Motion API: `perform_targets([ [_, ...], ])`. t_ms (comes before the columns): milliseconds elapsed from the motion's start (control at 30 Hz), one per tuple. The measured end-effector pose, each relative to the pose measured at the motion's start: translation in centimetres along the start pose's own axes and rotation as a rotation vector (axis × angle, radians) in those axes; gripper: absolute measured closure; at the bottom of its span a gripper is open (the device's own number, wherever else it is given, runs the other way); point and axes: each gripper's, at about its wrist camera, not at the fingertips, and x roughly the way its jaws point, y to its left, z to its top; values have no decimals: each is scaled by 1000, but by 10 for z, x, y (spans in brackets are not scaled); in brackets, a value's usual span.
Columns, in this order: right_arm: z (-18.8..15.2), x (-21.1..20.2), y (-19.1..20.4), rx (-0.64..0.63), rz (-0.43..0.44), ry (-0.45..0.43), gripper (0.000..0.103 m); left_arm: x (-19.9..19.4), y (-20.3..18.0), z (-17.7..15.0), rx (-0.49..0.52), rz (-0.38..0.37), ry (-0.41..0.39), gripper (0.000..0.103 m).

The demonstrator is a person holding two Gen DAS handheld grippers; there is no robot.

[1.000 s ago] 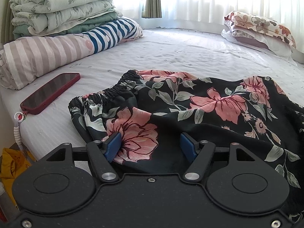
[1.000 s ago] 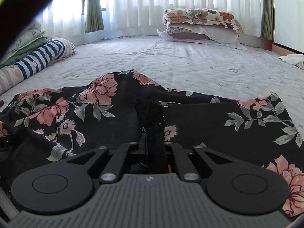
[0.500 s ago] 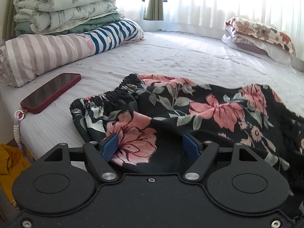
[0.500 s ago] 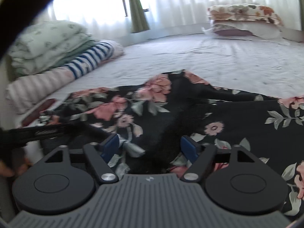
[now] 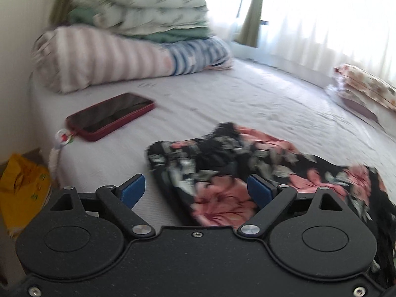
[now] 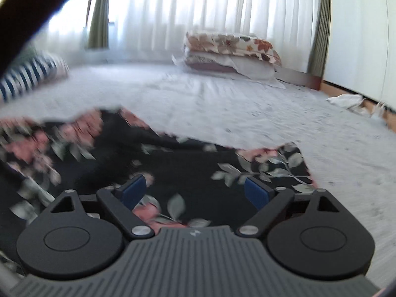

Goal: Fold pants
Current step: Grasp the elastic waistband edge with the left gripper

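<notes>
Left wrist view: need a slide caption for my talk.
Open left gripper over floral pants on bed, red phone nearby.

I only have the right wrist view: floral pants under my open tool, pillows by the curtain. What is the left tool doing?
Observer: The left tool is open, and holds nothing. It hangs over the waistband end of the pants.
Operator: Anything beside that end I should watch for?
Observer: Yes, a red phone lies on the bed sheet, left of the waistband and apart from it.
Operator: Anything attached to it?
Observer: A beaded strap runs from the phone's near corner over the bed edge.
Operator: And beyond the phone?
Observer: A striped bolster with folded quilts stacked on it.
</notes>
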Motion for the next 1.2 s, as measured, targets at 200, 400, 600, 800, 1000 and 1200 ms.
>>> perform_targets([
  [200, -9, 6, 15, -47, 100, 63, 12, 15, 27, 4, -133, 32, 46, 13],
  [400, -19, 3, 16, -38, 154, 48, 12, 25, 38, 8, -211, -13, 47, 8],
  [600, -19, 6, 14, -1, 158, 52, 7, 42, 33, 13, -204, 4, 39, 10],
  [800, -20, 8, 11, 19, 156, 53, 5, 51, 26, 13, -168, 23, 17, 42],
  [1000, -22, 8, 11, 22, 155, 46, 5, 54, 26, 8, -197, -20, -10, 41],
  [1200, -23, 9, 11, 31, 154, 40, 4, 52, 17, 2, -106, 1, -20, 57],
])
